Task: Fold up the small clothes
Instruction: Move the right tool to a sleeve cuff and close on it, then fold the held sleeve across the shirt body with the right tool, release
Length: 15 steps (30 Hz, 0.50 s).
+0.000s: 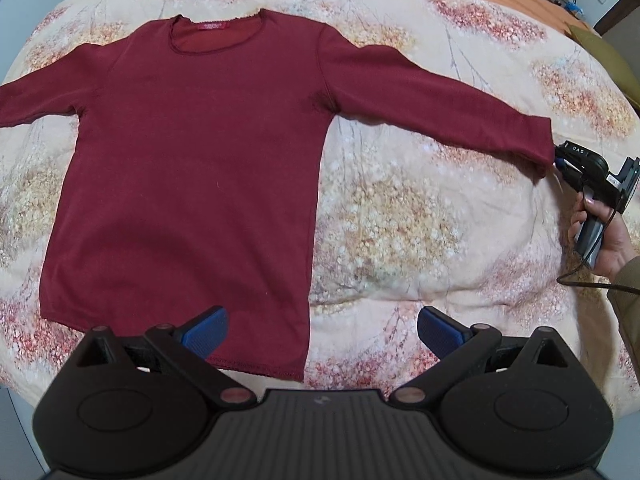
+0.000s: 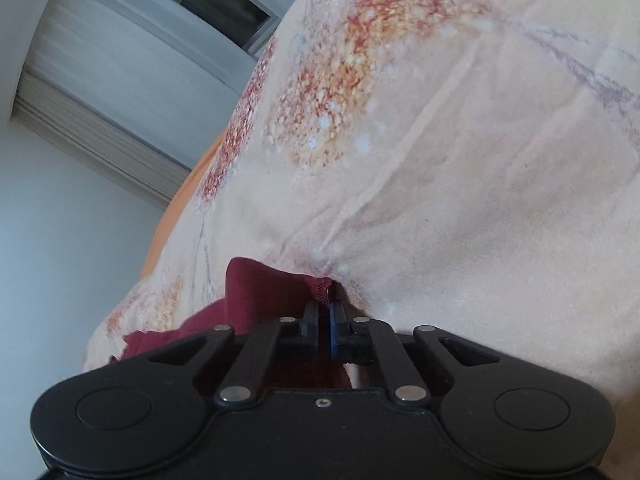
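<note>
Shirt's (image 1: pixel 192 168) far sleeve cut off at frame edge; hem partly behind jaws.

The shirt (image 1: pixel 192 168) is of dark red knitted cloth, matt and soft, with a fine rib that shows at the cuff (image 2: pixel 320 284) and a stitched hem at 6 o'clock. The quilt (image 1: pixel 400 232) is matt printed cloth, lightly creased. Each tool, the left tool (image 1: pixel 322 330) and the right tool (image 2: pixel 324 328), has matt black plastic arms, shiny round metal pins and blue rubbery pads (image 1: pixel 206 332) with a fine grid texture.
</note>
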Motion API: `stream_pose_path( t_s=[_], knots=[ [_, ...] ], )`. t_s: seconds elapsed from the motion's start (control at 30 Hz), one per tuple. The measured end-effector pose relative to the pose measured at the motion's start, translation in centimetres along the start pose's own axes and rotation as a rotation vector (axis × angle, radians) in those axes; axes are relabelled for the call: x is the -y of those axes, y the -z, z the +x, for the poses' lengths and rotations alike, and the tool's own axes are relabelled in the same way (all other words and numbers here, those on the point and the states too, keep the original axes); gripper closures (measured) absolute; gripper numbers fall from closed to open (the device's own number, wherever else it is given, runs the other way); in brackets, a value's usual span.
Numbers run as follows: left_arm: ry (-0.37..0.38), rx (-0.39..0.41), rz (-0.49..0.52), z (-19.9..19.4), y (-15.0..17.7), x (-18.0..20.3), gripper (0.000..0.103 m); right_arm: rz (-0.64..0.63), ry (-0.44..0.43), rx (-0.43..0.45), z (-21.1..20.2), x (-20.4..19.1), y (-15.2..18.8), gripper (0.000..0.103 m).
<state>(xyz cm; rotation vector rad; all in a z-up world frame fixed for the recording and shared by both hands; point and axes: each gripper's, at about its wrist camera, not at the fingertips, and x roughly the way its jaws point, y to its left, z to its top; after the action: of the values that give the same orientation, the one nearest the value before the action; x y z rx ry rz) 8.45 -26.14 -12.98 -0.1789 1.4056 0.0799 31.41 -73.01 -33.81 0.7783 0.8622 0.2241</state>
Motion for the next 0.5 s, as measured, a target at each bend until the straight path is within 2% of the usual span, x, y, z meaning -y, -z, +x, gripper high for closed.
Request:
stream_pose_path(
  t_s=[0.1,0.17,0.23,0.3,0.33,0.37,0.43,0.5],
  knots=[
    [0.015,0.004,-0.001,0.0,-0.2,0.2,0.0,0.006,-0.015,0.065,-2.7,-0.2,-1.3,0.102],
    [0.019,0.007,0.004,0.0,-0.2,0.4,0.0,0.01,0.016,0.136,-5.0,-0.4,-3.0,0.102],
    [0.022,0.006,0.002,0.1,-0.2,0.4,0.0,-0.03,0.086,0.181,-6.6,-1.1,-4.5,0.103],
    [0.026,0.001,-0.004,0.3,-0.2,0.3,0.0,-0.105,0.192,0.177,-6.5,-2.0,-5.4,0.093],
    [0.027,-0.005,-0.004,0.5,-0.1,0.3,0.0,-0.151,0.258,0.152,-5.9,-2.1,-5.4,0.078],
    [0.025,-0.012,-0.004,0.7,-0.1,0.3,0.0,-0.161,0.294,0.127,-5.3,-2.0,-5.3,0.075],
    [0.025,-0.021,-0.001,0.9,-0.1,0.5,0.0,-0.13,0.253,0.132,-6.2,-1.4,-4.6,0.075],
    [0.035,-0.007,0.008,0.5,-0.1,0.7,0.0,-0.107,0.209,0.162,-7.7,-1.5,-3.2,0.065]
  ],
)
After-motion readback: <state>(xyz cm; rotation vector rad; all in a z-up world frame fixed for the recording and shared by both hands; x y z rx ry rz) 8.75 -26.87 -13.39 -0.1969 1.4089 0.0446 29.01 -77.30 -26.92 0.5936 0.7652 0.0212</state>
